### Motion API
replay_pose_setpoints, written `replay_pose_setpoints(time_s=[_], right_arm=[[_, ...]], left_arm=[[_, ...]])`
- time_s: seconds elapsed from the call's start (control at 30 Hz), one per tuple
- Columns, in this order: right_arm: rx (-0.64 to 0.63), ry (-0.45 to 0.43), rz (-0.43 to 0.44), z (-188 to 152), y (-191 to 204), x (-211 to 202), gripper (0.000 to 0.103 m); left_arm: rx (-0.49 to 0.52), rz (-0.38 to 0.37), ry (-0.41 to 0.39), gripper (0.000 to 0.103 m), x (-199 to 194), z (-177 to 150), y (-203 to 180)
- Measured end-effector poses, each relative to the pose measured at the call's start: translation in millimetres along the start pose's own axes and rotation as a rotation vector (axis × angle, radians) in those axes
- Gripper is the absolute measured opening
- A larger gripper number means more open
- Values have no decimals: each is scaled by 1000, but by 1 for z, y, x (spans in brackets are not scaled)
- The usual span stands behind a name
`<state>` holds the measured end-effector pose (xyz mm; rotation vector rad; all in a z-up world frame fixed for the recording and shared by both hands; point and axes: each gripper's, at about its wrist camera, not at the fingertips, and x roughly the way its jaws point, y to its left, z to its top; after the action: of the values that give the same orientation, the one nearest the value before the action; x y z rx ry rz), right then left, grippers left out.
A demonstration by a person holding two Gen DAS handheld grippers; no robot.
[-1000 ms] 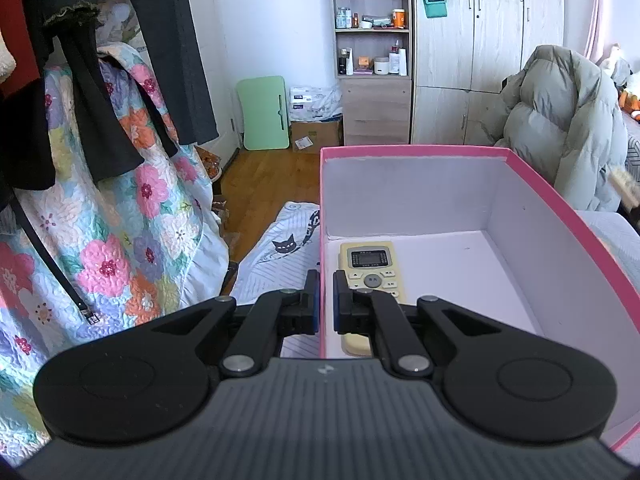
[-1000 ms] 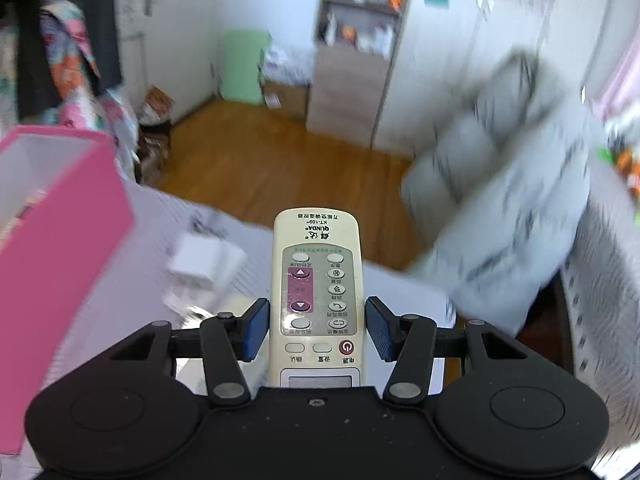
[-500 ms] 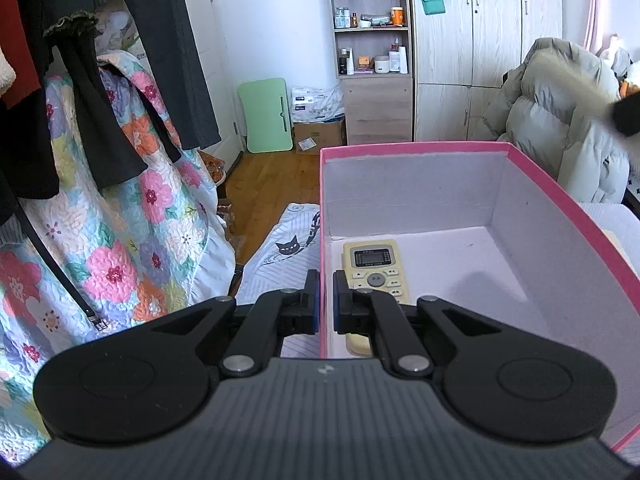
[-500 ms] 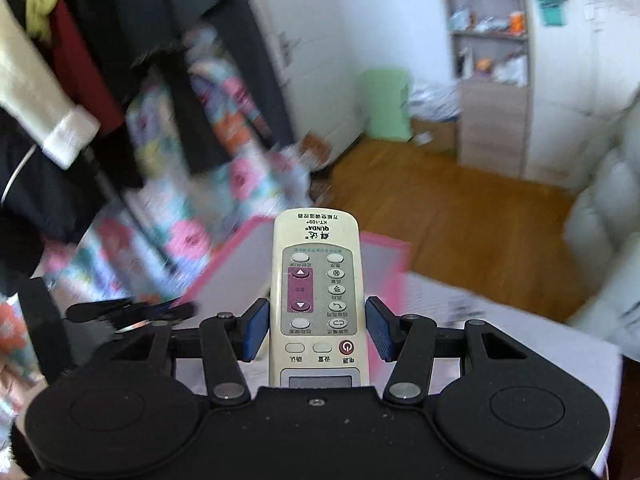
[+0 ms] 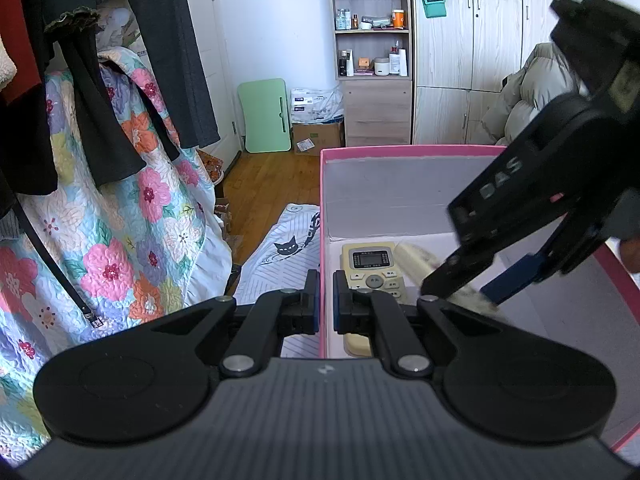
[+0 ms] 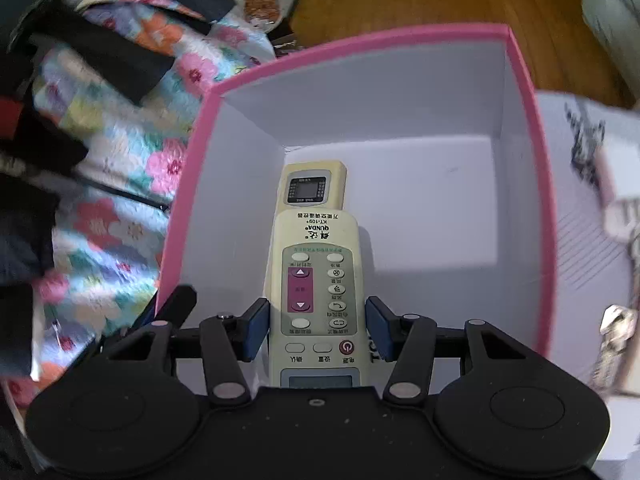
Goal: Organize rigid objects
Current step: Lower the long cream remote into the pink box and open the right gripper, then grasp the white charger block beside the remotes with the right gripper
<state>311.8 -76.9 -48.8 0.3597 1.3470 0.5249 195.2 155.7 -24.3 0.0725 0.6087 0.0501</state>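
A pink box [image 5: 404, 151] with a white inside stands in front of me; it also shows in the right wrist view [image 6: 360, 40]. My left gripper [image 5: 326, 300] is shut on the box's left wall. A cream remote with a screen [image 5: 370, 268] lies on the box floor by that wall, also seen in the right wrist view [image 6: 310, 184]. My right gripper [image 6: 318, 328] is shut on a second cream remote with a purple panel [image 6: 316, 280] and holds it inside the box, over the first remote. The right gripper also shows in the left wrist view [image 5: 468, 288].
A floral quilt [image 5: 120, 232] and dark clothes [image 5: 92, 92] hang on the left. A striped cat-print sheet [image 5: 280, 264] lies under the box. A shelf unit [image 5: 372, 60], wardrobe and grey puffer coat [image 5: 532, 92] stand behind. White items [image 6: 618, 176] lie right of the box.
My right gripper has swung left with the purple-panel remote and come down into the pink box, over the first remote. My left gripper has stayed clamped on the box wall.
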Motion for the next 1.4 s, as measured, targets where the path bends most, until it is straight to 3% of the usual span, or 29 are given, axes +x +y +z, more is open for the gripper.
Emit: replay_pose_setpoints(time_s=[0.3,0.53,0.7,0.8,1.03,1.3,1.4], right_arm=[[42,73,80,5,1,13,60],[-148,-47,112,-3,11,-58,61],[-300,-210,16,-22,0,-120,61],[-289,-248,-42,-26,-19,-144,61],[-202,-225,-121,-50,-82,-164,61],[-186,-113,-200,-93,-114,-123,60],[-196,-88,-174,-101,-119,-115,57]], left_arm=[[3,1,1,5,0,-1,-1],[0,-1,1,5,-1,0,-1],[2,0,1,5,0,0,-1],[1,0,-3,5,-1,0,-1],[9,12,-2,5,-1,2,-2],[7,21,-1,5,0,3,-4],[-3,18,-1,5,0,4,-2]])
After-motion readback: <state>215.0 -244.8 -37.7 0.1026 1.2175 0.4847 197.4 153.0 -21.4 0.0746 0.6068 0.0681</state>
